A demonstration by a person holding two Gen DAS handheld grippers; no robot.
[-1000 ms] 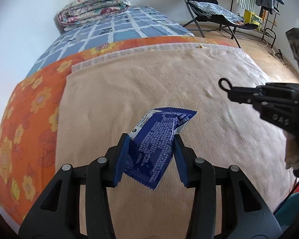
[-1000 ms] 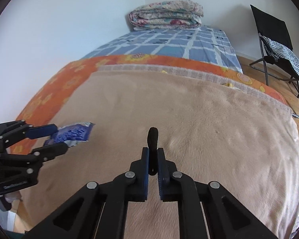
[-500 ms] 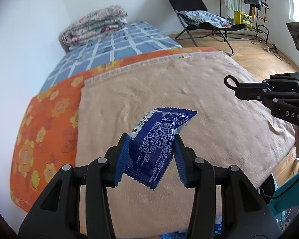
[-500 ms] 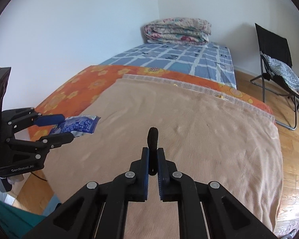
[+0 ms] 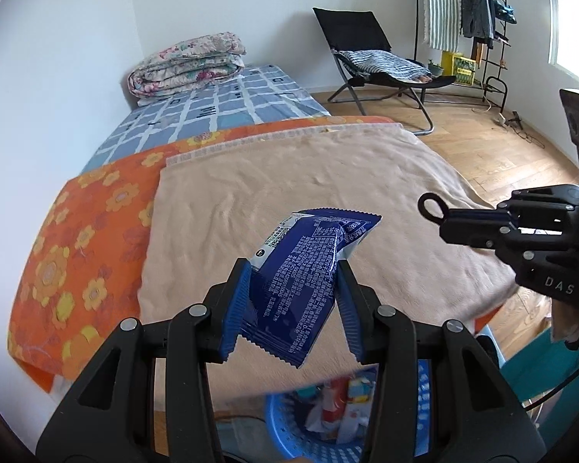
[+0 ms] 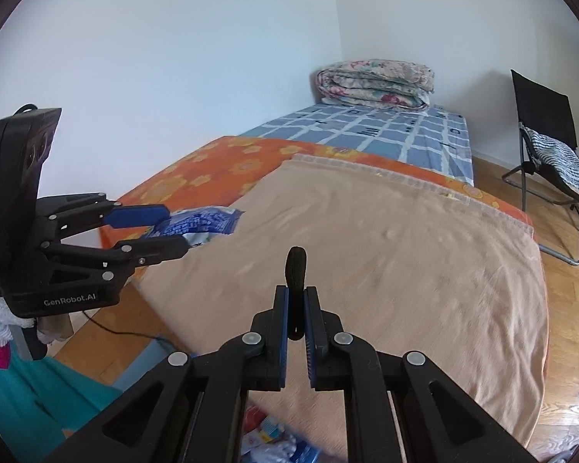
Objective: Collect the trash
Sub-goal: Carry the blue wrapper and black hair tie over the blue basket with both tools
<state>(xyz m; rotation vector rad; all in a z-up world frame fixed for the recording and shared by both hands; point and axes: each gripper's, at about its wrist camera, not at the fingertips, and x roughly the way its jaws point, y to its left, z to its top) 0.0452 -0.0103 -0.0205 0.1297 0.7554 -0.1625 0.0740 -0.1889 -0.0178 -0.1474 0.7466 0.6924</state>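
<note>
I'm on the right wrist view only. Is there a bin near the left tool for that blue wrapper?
Observer: Yes. The left wrist view shows a blue basket below the left tool, which grips the blue wrapper.
Operator: Anything in it?
Observer: Some trash lies inside, too blurred to identify.
Operator: What is my right tool holding?
Observer: Seen from the side, the right tool pinches a black item whose free end forms a small loop.
</note>
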